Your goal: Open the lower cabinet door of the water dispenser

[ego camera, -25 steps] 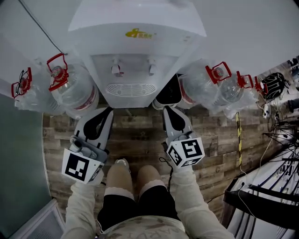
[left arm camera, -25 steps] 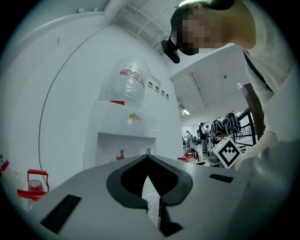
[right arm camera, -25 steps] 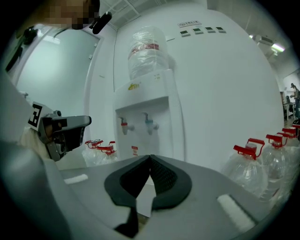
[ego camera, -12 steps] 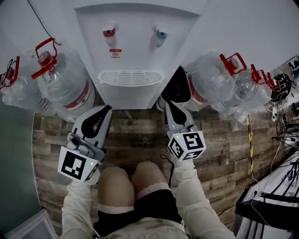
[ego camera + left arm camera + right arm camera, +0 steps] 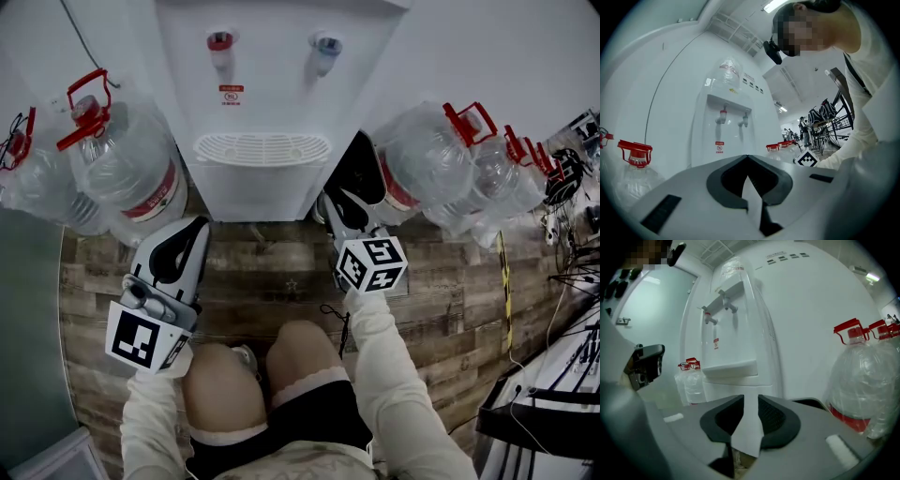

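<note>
Head view: two grippers held low before a white dispenser

Big clear plastic water bottles with red carry-handle caps crowd both flanks. One (image 5: 131, 173) stands just outboard of the left gripper (image 5: 195, 225) and another (image 5: 424, 159) outboard of the right gripper (image 5: 327, 201), with more beyond each. A black rounded thing (image 5: 361, 169), which I cannot name, sits just ahead of the right gripper, between that bottle and the cabinet. Bare knees (image 5: 305, 347) fill the space behind both tools, above a wood-plank floor (image 5: 272, 272).

The tall white plastic water dispenser (image 5: 262, 94) stands straight ahead, between the two tools. It has a red tap (image 5: 219, 41), a blue tap (image 5: 326, 44) and a slotted drip grille (image 5: 262, 148). Its lower cabinet door (image 5: 738, 389) is the plain white panel under the grille ledge, directly in front of the right gripper's jaws, lying flush and closed.

The left gripper's jaws are clenched tip to tip on nothing. The right gripper's jaws are opening, and the narrow gap between them grips nothing.

How full the bottles are cannot be told
</note>
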A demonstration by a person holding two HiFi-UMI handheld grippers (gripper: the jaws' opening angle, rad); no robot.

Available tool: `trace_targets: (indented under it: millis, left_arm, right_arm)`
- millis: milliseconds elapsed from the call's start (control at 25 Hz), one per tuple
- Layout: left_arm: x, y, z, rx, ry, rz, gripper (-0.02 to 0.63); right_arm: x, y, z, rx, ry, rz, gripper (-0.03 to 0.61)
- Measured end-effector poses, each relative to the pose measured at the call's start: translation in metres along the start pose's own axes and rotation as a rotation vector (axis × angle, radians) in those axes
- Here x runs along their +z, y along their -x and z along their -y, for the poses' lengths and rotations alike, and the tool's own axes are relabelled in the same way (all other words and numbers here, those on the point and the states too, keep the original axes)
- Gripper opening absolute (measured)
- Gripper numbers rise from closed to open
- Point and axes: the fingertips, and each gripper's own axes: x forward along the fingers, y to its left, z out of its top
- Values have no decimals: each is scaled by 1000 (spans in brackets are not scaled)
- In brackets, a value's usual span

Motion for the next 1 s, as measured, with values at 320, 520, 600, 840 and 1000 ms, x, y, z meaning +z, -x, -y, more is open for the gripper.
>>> trace_targets:
  millis: [320, 520, 600, 840, 1000]
  left_arm:
    - [-4, 7, -8, 18, 12, 0, 3]
    - [-7, 10, -11, 26, 9, -5, 3]
    - [-9, 12, -13, 32, 13, -6, 3]
    - [-12, 18, -18, 44, 16, -10, 3]
    - [-11, 20, -20, 50, 16, -4, 3]
  right_arm:
    - [-23, -40, 21, -15, 2, -100, 231]
    - [-24, -59, 26, 6, -5, -112, 291]
    - [-24, -66, 26, 15, 3, -118, 295]
    - [-25, -73, 23, 20, 20, -141, 304]
    - [-24, -73, 23, 3, 19, -156, 302]
